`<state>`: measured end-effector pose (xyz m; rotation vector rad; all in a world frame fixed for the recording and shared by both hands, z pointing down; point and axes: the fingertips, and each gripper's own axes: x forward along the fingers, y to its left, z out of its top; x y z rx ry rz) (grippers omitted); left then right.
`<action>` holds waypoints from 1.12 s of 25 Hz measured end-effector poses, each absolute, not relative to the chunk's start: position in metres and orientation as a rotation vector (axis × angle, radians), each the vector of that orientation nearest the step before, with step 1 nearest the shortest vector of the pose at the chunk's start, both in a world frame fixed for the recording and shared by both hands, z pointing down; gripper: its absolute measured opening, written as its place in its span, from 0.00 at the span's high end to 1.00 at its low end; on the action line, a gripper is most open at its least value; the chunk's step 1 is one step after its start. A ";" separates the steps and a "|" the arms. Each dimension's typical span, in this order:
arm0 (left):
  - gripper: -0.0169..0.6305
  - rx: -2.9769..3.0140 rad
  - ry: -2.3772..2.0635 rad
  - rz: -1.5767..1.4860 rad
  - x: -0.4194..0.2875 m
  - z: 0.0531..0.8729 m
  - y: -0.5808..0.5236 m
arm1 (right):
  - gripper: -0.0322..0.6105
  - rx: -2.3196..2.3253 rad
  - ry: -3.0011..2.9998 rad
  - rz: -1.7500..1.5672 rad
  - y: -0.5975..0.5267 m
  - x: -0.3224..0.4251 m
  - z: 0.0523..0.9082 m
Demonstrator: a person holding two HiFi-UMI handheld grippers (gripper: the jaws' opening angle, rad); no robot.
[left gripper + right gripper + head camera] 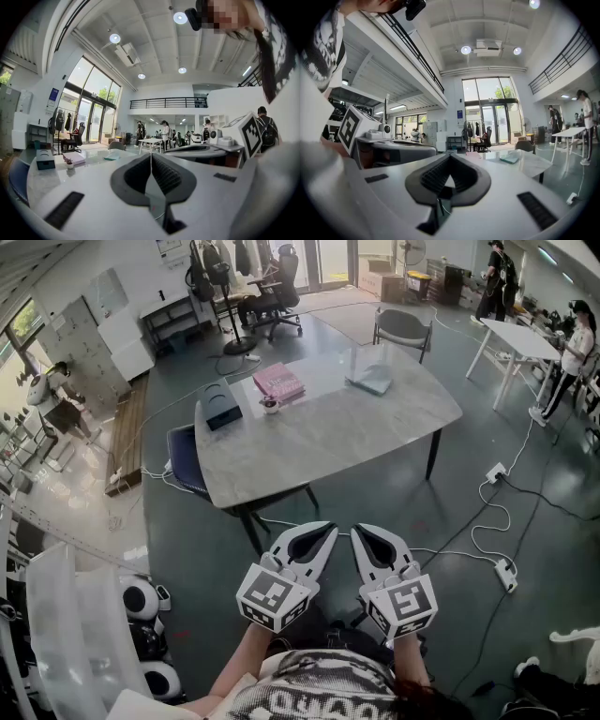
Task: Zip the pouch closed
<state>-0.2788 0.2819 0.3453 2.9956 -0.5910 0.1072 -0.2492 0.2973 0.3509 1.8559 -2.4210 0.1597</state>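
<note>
A pink pouch [278,381] lies flat on the far side of the grey marble table [328,432]; in the left gripper view the pink pouch [75,158] shows small at the left. I stand back from the table, both grippers held side by side near my chest and well short of its front edge. The left gripper [322,532] is shut with nothing in it, its ridged pads meeting tip to tip [151,155]. Shut and just as bare is the right gripper [362,533], whose tips [450,158] point toward the table.
On the table are also a dark blue box [221,406], a small pot [270,405] and a clear teal-tinted item [372,373]. A blue chair [185,460] stands at the table's left. Cables and a power strip [505,573] lie on the floor at right. People stand by a white table [520,338].
</note>
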 end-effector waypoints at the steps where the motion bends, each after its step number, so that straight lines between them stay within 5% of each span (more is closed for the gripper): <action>1: 0.95 2.993 -0.594 0.109 -0.278 0.347 0.282 | 0.96 1.855 -2.420 0.159 0.298 -0.248 0.352; 28: 0.95 2.972 -0.568 0.169 -0.232 0.370 0.238 | 0.95 1.950 -2.380 0.211 0.262 -0.191 0.375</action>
